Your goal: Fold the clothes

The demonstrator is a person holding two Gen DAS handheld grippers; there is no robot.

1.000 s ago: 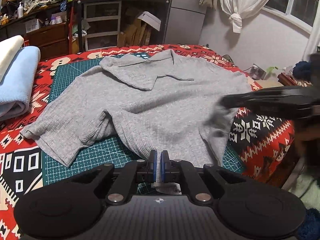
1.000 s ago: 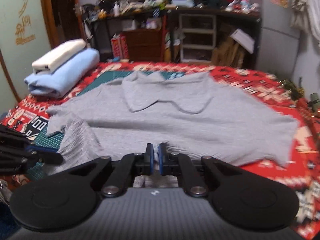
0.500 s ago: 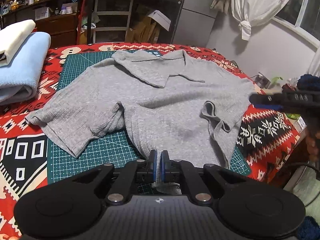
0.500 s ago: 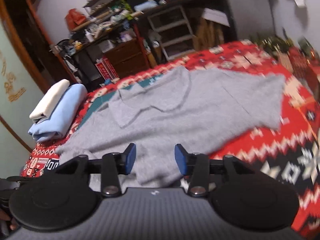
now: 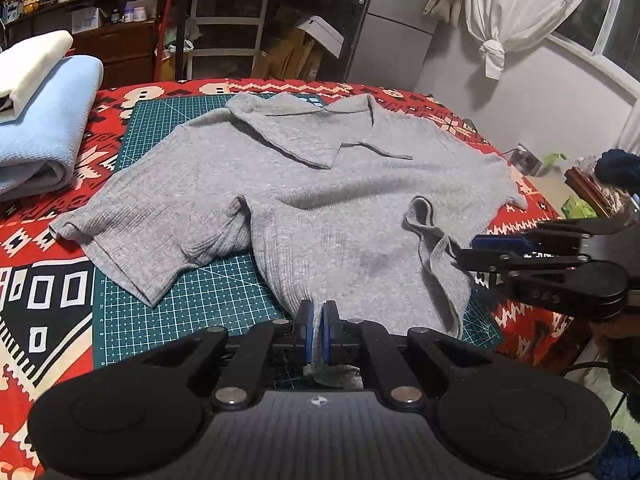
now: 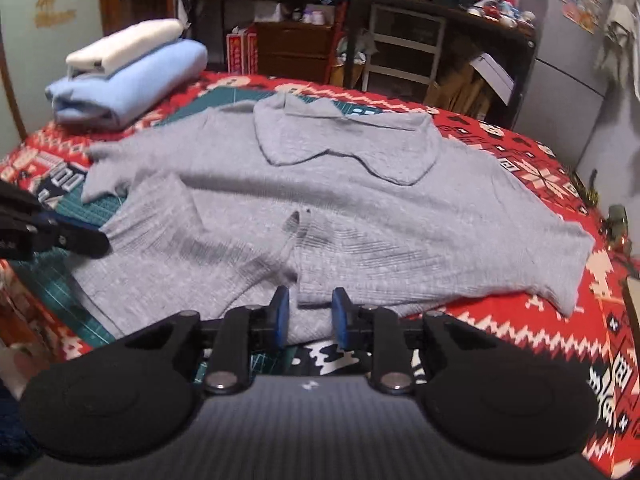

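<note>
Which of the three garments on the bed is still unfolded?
The grey collared shirt, spread flat over the green cutting mat. The light blue garment and the white one atop it sit folded in a stack at the bed's far left.

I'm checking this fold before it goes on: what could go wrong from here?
1. The right hand-held gripper has its jaws apart, lately closing, around the grey shirt's hem; it may catch only the top layer.
2. The left hand-held gripper is shut on the hem; pulling now could drag the shirt off the green cutting mat.
3. The flipped corner may get folded in as a crease.
</note>
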